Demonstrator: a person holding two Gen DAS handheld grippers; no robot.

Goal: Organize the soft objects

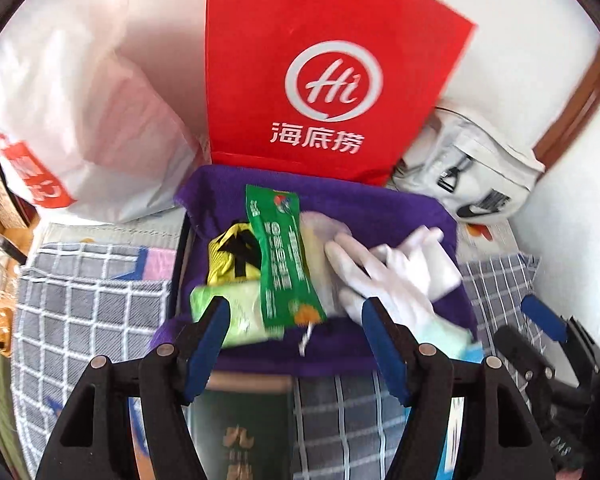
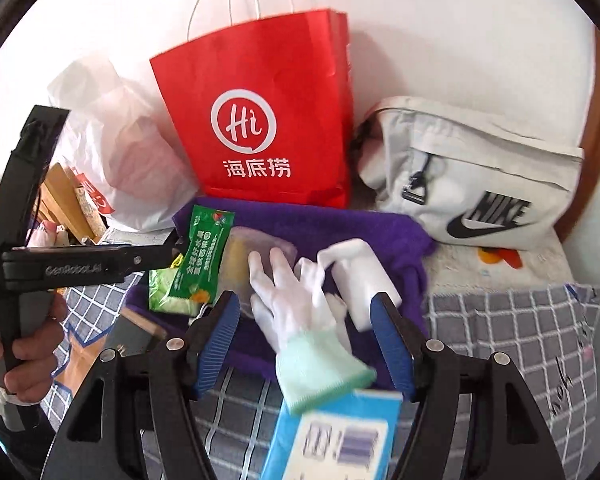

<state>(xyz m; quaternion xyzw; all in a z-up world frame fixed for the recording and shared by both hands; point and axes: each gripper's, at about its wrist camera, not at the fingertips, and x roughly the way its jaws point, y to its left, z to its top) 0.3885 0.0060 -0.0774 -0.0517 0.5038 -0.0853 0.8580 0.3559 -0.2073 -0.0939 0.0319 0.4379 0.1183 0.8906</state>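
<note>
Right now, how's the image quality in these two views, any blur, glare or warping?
Left wrist view: the white glove and green packet are smeared by motion blur, and the wall behind the red bag is washed out. Right wrist view: sharper on the Nike bag, but the blue box is blurred; both bend at the edges.

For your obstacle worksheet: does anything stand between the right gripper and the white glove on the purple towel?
Nothing visible does. The right gripper hangs open directly over the white glove, which lies uncovered on the purple towel.
</note>
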